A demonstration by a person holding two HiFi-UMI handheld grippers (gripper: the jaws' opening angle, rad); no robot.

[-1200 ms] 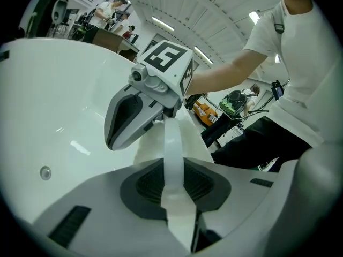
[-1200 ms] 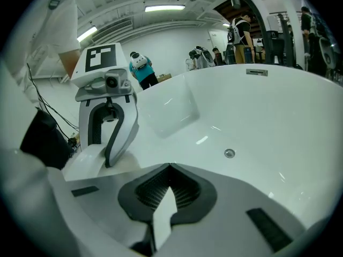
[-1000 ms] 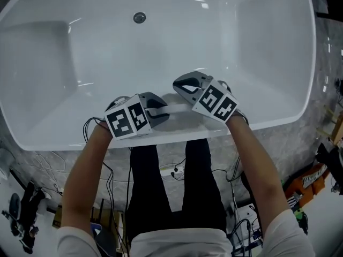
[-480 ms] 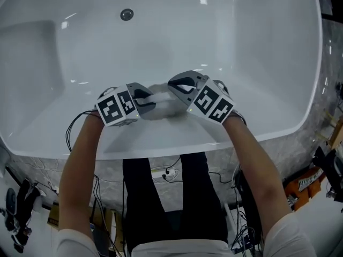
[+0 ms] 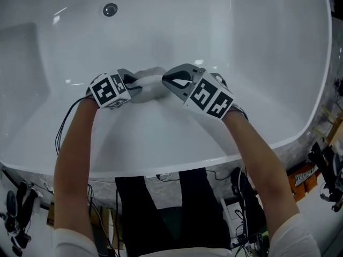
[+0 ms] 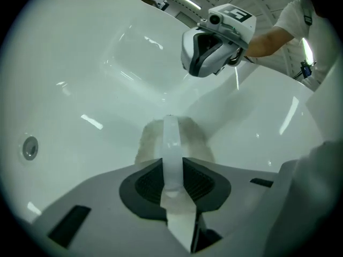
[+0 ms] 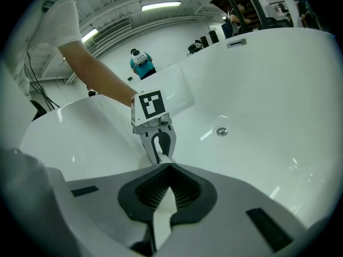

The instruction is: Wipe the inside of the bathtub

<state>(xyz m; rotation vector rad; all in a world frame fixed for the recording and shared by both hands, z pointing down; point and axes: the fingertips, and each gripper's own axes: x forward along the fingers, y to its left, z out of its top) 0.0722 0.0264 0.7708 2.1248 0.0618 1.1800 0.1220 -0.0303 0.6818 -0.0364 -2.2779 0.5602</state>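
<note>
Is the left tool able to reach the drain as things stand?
Probably yes: only bare tub surface lies between left tool and drain, but the right tool also grips the cloth.

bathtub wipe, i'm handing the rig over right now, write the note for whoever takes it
Left claw: shut on one end of the white cloth.
Right claw: shut on the other end of the same cloth.
The cloth spans the short gap between the two claws. It lies against the near inner slope of the bathtub, below the rim and short of the drain.
Done: the cloth is gripped and down inside the tub. The surface shows no marks telling which parts are already wiped.
Left: probably most of it, so sweep the floor, far wall and both ends.
</note>
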